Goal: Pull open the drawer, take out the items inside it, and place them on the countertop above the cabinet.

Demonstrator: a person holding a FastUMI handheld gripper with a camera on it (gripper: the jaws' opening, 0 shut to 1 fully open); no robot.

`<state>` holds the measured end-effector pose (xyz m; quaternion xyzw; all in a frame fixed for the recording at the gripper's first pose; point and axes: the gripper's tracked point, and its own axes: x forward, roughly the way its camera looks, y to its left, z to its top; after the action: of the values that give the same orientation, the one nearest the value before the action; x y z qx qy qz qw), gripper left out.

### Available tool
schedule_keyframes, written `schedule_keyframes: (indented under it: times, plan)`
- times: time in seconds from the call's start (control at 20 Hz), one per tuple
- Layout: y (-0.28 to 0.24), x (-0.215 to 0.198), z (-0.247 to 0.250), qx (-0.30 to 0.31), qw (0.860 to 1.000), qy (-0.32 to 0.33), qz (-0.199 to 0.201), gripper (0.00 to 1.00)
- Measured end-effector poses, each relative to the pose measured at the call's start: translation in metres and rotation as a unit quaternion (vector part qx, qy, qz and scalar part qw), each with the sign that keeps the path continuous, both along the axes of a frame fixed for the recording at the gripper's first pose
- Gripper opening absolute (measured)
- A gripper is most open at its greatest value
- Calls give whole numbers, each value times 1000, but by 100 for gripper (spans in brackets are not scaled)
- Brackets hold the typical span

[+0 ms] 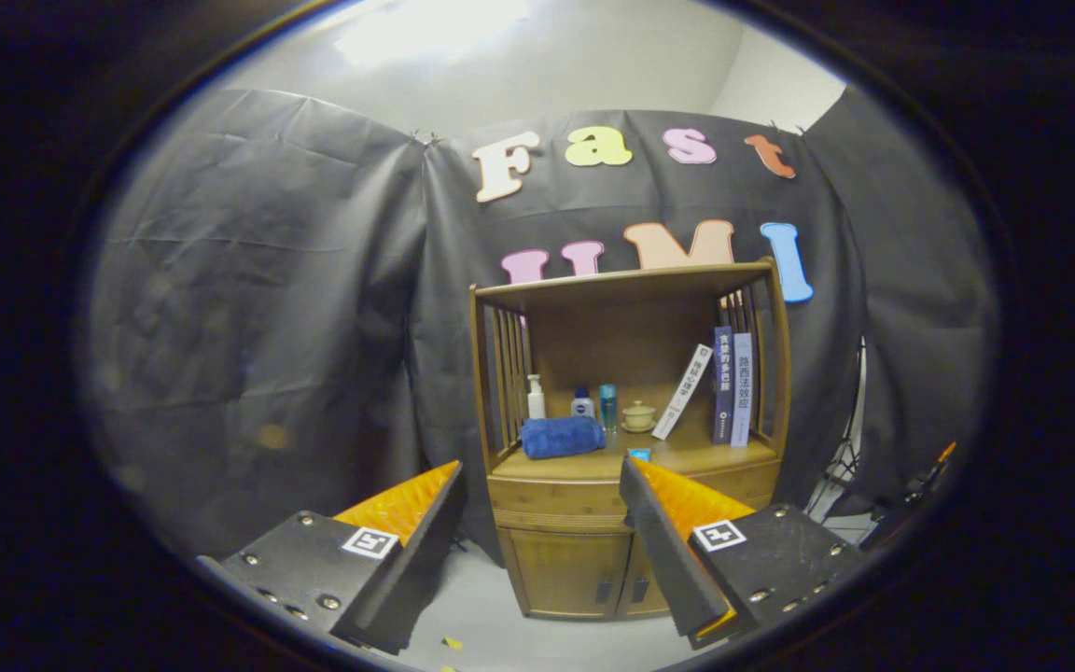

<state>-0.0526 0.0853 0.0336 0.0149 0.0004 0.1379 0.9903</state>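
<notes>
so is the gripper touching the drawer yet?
Apart. The gripper view shows the gripper open, well short of the cabinet; the drawer sits shut between and beyond its fingers.

You've got dim booth light here, with glare blowing out the ceiling (425,28) overhead. Fisheye bends the cabinet (626,439) posts outward, edges go soft, and shadow pools under its shelf.

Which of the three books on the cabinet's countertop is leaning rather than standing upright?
The white book, leftmost of the three. It tilts against the dark blue book; that and the pale book stand upright. The gripper fingers are open, well short of the cabinet.
</notes>
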Motion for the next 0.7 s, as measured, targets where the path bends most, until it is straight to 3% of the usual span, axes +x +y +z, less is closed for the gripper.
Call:
schedule_keyframes:
  times: [0.7]
  plan:
    - [-11, -1, 8, 1, 1000, -17, -14, 99]
